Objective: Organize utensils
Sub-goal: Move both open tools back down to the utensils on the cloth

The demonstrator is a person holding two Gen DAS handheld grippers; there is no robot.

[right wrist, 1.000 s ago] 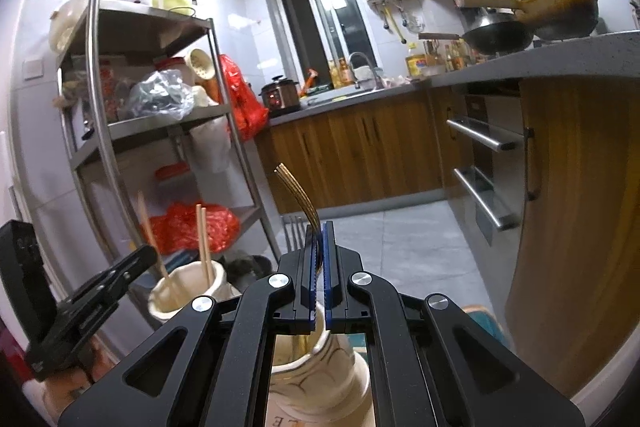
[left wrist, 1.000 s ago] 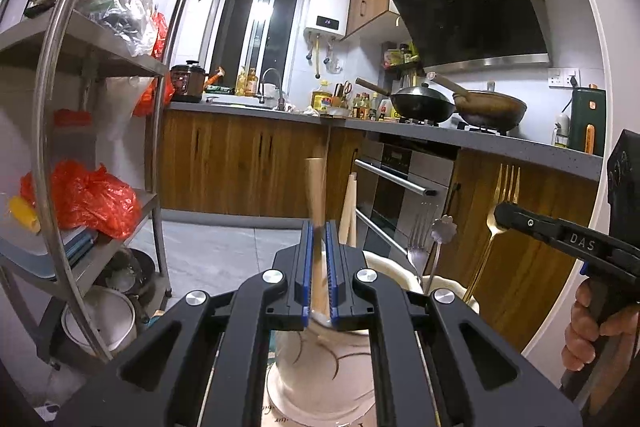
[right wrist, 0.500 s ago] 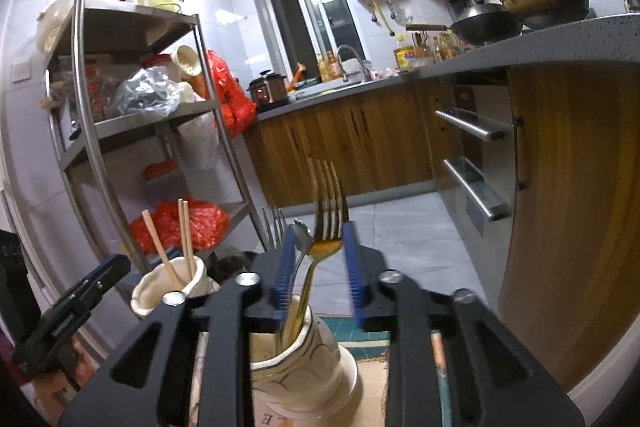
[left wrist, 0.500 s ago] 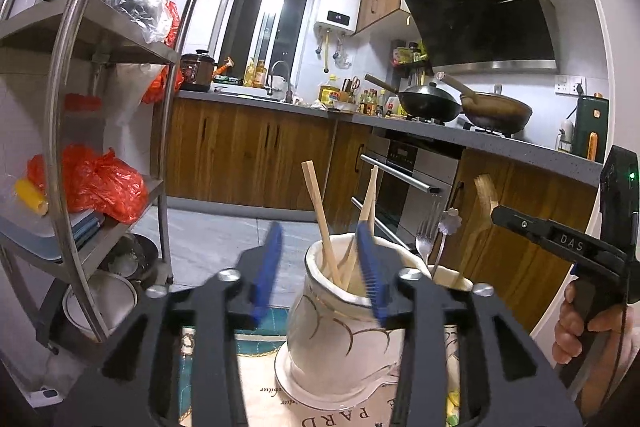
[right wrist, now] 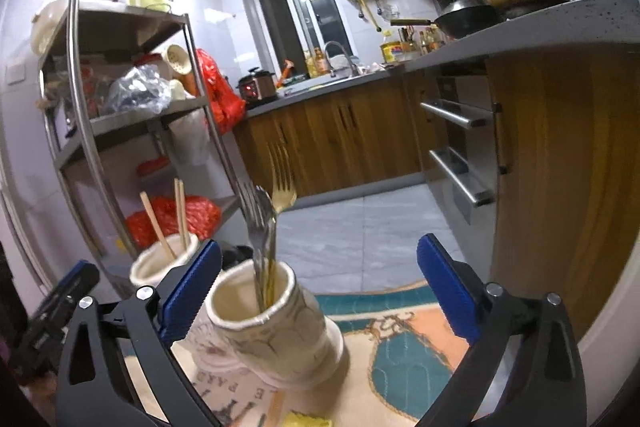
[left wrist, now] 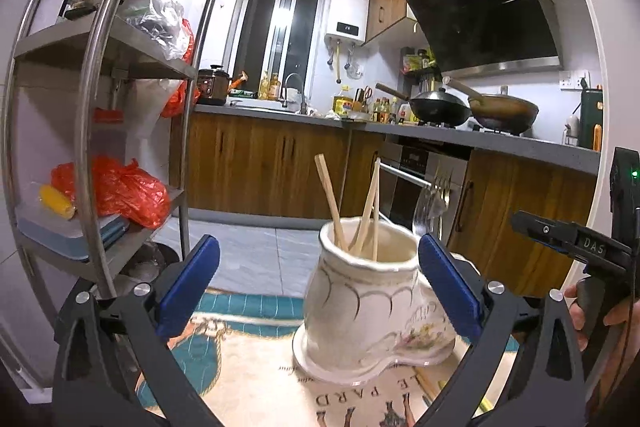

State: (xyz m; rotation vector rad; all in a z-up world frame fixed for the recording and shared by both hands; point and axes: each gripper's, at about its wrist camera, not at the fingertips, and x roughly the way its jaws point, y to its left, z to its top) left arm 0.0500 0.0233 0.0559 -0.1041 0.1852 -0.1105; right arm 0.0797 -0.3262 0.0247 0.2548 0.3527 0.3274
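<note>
Standing wide apart, the jaws of the left gripper (left wrist: 318,283) have just been opening; the chopstick jar (left wrist: 360,311) sits between them, its rim close by the right-hand pad, with no press on it to be seen. The right gripper (right wrist: 318,283) has likewise just been opening and grips nothing, the cutlery jar (right wrist: 272,323) just inside its left pad.

The wooden chopsticks (left wrist: 366,209) look light, stiff and slightly grippy; a pinch on the upper shaft, clear of the rim, would likely suit them best. The gold fork (right wrist: 282,183) and the steel fork (right wrist: 256,223) beside it are stiff, smooth and probably slippery, so the bare handle just below the tines seems the safer hold.

Both jars are glazed ceramic, heavy-looking and breakable, standing touching each other on a printed mat (right wrist: 400,359). In the left wrist view, three chopsticks lean out toward 12 o'clock from the near jar; the cutlery jar lies at 3 o'clock behind it. It holds the forks upright; whether a spoon is among them is unclear.
</note>
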